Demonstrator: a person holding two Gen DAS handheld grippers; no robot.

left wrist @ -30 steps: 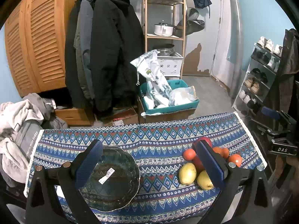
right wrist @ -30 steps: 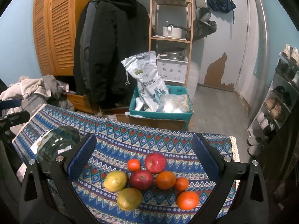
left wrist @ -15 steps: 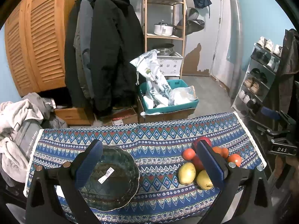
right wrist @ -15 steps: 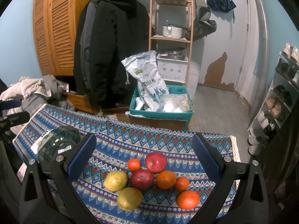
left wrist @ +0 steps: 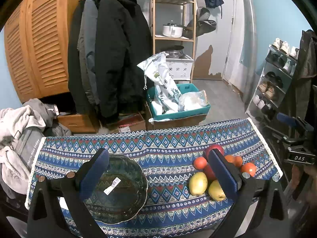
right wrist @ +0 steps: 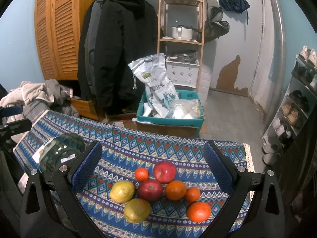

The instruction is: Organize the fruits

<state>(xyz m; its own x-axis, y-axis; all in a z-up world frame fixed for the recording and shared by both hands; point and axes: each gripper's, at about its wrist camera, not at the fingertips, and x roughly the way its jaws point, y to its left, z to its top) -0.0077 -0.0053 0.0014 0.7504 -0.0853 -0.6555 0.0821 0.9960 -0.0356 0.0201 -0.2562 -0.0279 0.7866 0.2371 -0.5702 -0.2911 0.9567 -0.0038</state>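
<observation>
Left gripper point(left wrist: 158, 170) spread above glass bowl point(left wrist: 118, 188); right gripper point(right wrist: 153, 164) spread over clustered fruits point(right wrist: 158, 190); nothing gripped.

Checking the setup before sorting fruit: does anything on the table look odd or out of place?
Only the dark green glass bowl: a white barcode sticker is stuck inside it. The fruit sits loose on the patterned blue tablecloth, nothing spilled or damaged.

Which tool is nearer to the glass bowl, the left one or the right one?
Left. The left tool hangs just above the glass bowl, which lies beside its left finger. The right tool is over the fruit pile, with the bowl off to its left.
</observation>
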